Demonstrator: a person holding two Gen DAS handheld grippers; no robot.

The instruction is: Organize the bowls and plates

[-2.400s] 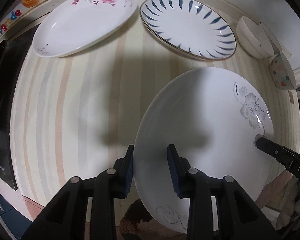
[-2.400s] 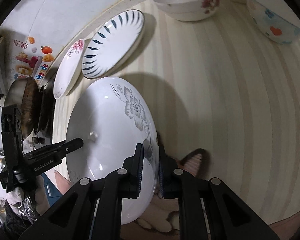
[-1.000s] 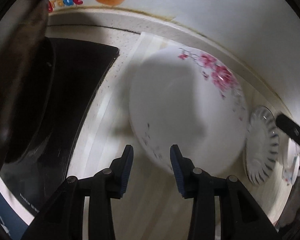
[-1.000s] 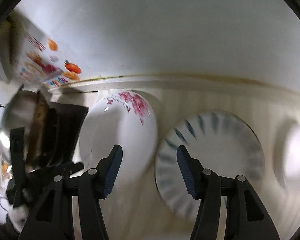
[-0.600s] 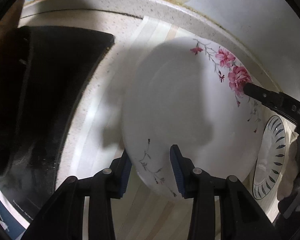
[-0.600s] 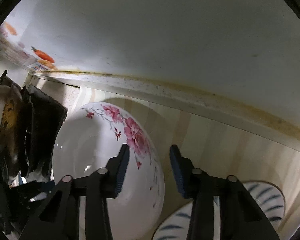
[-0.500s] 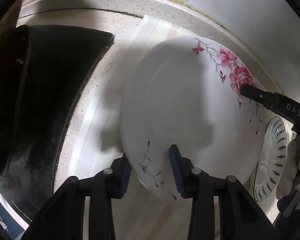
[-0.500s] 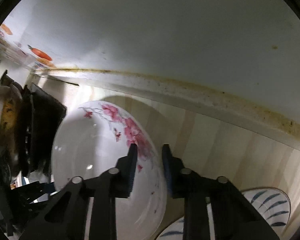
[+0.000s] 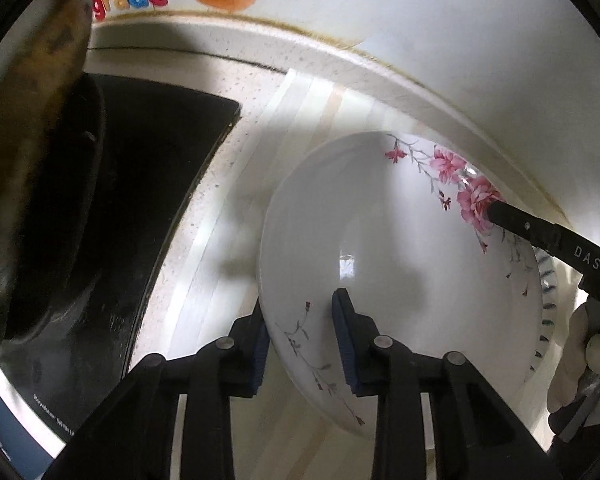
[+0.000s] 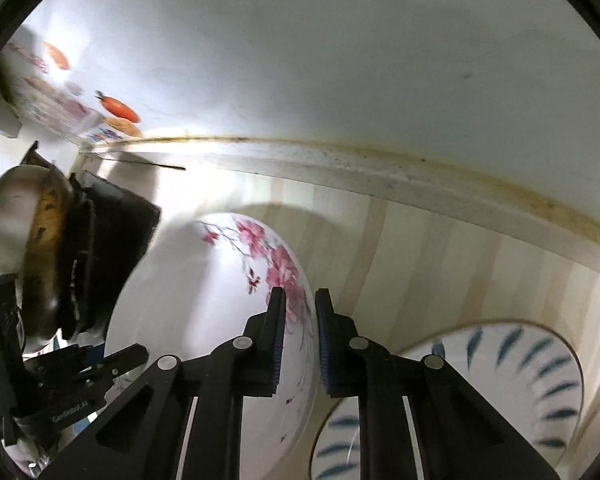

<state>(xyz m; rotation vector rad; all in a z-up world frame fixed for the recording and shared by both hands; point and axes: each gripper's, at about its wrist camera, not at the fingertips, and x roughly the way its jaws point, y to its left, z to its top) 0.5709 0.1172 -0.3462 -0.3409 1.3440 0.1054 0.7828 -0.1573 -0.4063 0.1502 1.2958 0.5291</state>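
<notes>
Against the back wall, the pink-flowered plate [image 9: 380, 264] sat rim-first between both closing grippers: left gripper [image 9: 300, 344] straddling its near edge, right gripper [image 10: 300, 340] its flowered far edge.

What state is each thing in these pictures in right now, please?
Pink-flower plate: tilted, held at opposite rim edges by both grippers.
Blue-striped plate: flat on the striped mat, partly under the pink-flower plate.
Left hand-held gripper: closing on the plate's rim.
Right hand-held gripper: closing on the plate's flowered rim.
</notes>
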